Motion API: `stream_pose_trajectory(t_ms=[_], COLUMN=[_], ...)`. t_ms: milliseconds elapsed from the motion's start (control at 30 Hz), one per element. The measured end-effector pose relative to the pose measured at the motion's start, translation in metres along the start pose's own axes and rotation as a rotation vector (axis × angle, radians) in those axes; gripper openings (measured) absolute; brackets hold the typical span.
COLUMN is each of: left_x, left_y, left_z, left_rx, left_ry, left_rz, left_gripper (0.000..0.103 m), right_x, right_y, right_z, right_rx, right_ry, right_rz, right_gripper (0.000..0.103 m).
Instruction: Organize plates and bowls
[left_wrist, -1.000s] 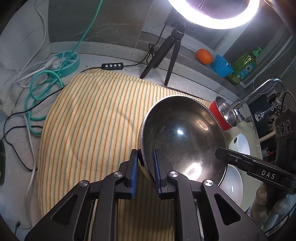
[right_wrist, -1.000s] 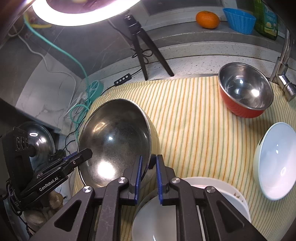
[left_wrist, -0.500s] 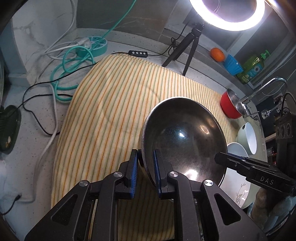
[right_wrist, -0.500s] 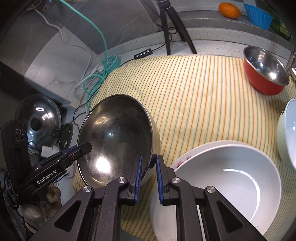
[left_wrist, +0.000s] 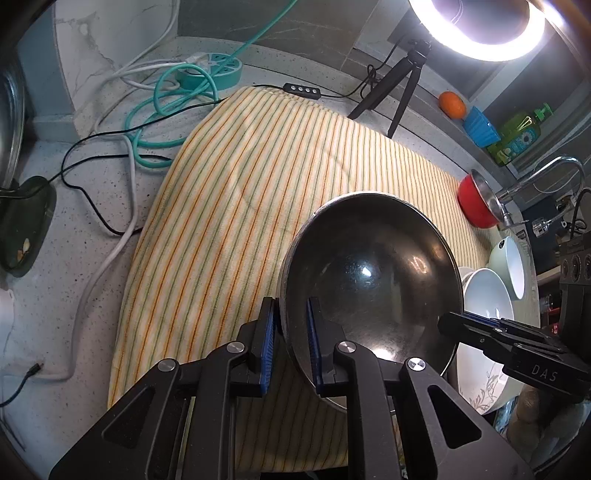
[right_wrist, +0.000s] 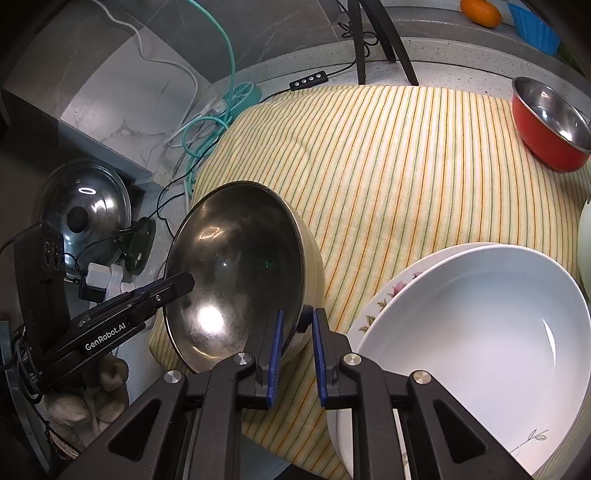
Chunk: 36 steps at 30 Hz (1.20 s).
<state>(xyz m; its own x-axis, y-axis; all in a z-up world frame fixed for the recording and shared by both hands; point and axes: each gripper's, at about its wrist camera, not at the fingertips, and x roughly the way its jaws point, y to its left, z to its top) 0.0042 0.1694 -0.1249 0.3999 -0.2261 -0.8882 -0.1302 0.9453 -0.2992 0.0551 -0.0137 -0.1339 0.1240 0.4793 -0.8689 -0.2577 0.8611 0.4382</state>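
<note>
A large steel bowl (left_wrist: 369, 280) with a cream outside (right_wrist: 236, 266) hangs tilted over the striped cloth (left_wrist: 258, 184). My left gripper (left_wrist: 290, 317) is shut on its near rim. My right gripper (right_wrist: 297, 328) is shut on the opposite rim; it shows at the right of the left wrist view, and the left gripper shows at the left of the right wrist view. A white deep bowl (right_wrist: 480, 332) sits on a flowered plate (right_wrist: 384, 299) to the right. A red steel-lined bowl (right_wrist: 550, 122) stands at the far right, a pale green bowl (left_wrist: 511, 266) near it.
A ring light on a tripod (left_wrist: 399, 88), a teal cable coil (left_wrist: 166, 103) and a power strip (left_wrist: 210, 70) lie behind the cloth. A steel pot lid (right_wrist: 85, 214) stands off the left edge. An orange (left_wrist: 452, 105), blue cup (left_wrist: 480, 127) and tap (left_wrist: 535, 181) are at the back right.
Both grippers have carried the steel bowl back towards the near edge of the cloth and slightly down. The white bowl and flowered plate have come into fuller view on the right.
</note>
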Motion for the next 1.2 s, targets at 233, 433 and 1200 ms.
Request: stream_pose_trajectory(t_ms=[233,433,1200], left_x=[0.001,0.003,-0.032], left_y=[-0.001,-0.003,-0.019], left_z=[0.000,0.002,0.019], left_rx=[-0.003,0.011,-0.009], left_ry=[-0.002,0.003,-0.093], left_rz=[-0.003,0.008,-0.012], left_gripper=[0.015,0.015,0.015], right_x=[0.001,0.001,-0.059], right_y=[0.000,-0.001,-0.034], right_z=[-0.002,-0.003,0.007], right_rx=[-0.002,0.003,0.007], right_ry=[-0.001,0.001,-0.135], right_rz=[0.002,0.007,-0.028], right_gripper=[0.015,0.015,0.023])
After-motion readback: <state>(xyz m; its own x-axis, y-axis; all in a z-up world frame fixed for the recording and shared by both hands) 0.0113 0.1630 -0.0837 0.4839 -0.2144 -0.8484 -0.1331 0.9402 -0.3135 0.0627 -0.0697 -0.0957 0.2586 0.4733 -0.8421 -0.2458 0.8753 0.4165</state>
